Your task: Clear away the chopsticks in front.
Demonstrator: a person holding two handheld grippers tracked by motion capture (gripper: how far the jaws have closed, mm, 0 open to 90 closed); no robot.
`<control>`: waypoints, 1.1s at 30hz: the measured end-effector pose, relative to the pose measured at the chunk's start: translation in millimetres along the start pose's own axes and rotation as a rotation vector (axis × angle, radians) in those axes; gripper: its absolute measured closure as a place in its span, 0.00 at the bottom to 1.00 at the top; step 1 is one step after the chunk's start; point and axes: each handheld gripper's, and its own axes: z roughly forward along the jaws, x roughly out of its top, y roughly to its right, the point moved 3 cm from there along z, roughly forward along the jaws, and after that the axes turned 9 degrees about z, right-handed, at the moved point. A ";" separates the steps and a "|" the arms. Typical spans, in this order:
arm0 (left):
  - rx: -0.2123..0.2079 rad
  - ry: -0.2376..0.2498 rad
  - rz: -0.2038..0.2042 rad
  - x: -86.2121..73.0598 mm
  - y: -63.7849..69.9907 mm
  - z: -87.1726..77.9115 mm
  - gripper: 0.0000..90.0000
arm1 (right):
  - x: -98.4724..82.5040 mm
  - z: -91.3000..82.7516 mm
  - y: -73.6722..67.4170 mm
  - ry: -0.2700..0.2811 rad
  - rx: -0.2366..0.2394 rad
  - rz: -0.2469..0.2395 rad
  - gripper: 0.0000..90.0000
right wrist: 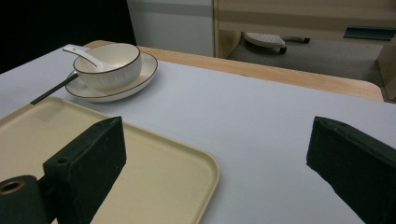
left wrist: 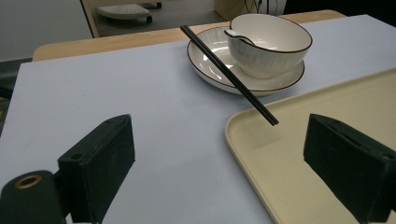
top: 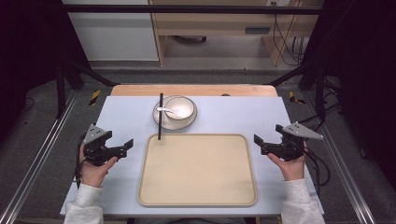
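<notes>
Left tongs at 9 o'clock of the counter, held in the left hand, jaws spread wide, nothing between them; they hover over the pale blue-grey counter just off the tray's left edge. In the left gripper view the jaws frame the tray's near-left corner and bare counter.

Centre: beige rounded-rectangle plastic tray, lying flat, nothing on it. At its 12 o'clock, a white round ceramic plate with dark rim, apart from the tray. On the plate sits a white ribbed ceramic bowl with dark rim, with a white ceramic spoon in it, handle over the rim toward 9 o'clock. Black chopsticks lie across the plate's left side; the near tip overhangs the tray's far-left edge, not touching the counter in the left gripper view.

Right tongs at 3 o'clock, in the right hand, jaws also spread, holding nothing, over counter just right of the tray.
</notes>
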 end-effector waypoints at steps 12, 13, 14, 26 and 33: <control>0.003 0.005 0.013 14.0 -1.0 7.5 0.11 | -3.9 2.4 0.9 -0.017 -0.011 0.004 0.06; 0.005 0.008 0.012 15.9 -1.2 8.9 0.11 | -3.8 2.0 1.3 -0.017 -0.012 0.000 0.05; 0.005 0.008 0.012 15.9 -1.2 8.9 0.11 | -3.7 1.8 1.2 -0.016 -0.013 0.001 0.05; 0.009 0.005 0.014 37.5 -4.3 27.6 0.13 | -1.7 3.1 -0.8 -0.015 -0.013 0.003 0.05; 0.012 -0.008 0.023 47.4 -1.0 46.9 0.16 | 0.3 2.4 -4.0 -0.014 -0.012 -0.004 0.05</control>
